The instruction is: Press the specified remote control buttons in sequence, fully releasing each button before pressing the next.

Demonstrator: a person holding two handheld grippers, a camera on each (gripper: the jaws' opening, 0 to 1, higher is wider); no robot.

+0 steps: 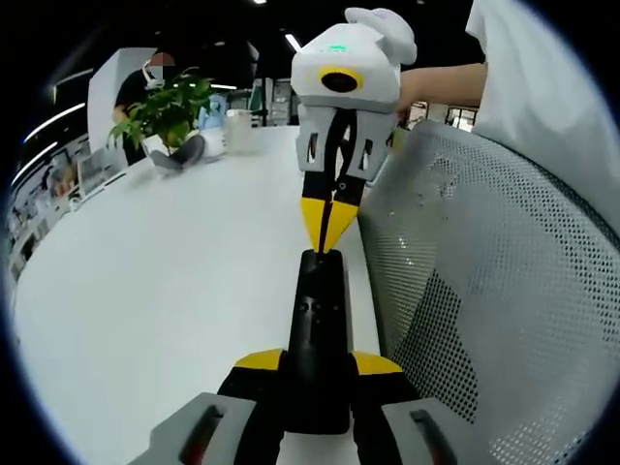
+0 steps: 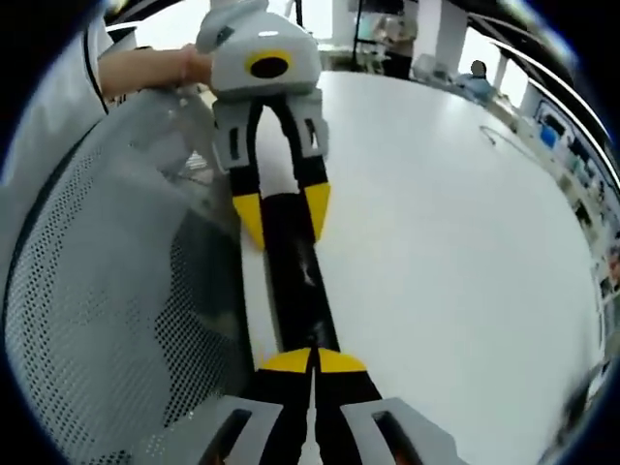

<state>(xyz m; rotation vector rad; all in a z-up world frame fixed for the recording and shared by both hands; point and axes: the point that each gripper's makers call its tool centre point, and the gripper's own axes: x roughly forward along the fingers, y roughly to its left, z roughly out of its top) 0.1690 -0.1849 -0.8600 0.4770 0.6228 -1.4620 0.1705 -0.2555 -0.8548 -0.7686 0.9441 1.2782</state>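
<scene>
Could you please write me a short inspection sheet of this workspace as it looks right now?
Surface: white table, mostly bare.
Job's things: black remote control lying at the table edge.
Clutter: potted plant and a cup at the far end.
Grippers: left tongs shut on the remote's near end; right tongs closed, tips at its far end.
Cables: nothing seen.
Surroundings: grey mesh chair back; office behind.

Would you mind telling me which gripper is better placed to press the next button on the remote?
The right gripper, probably: its jaws are shut, tips together at the far end of the black remote. The left gripper is clamped around the remote, holding it above the white table.
</scene>
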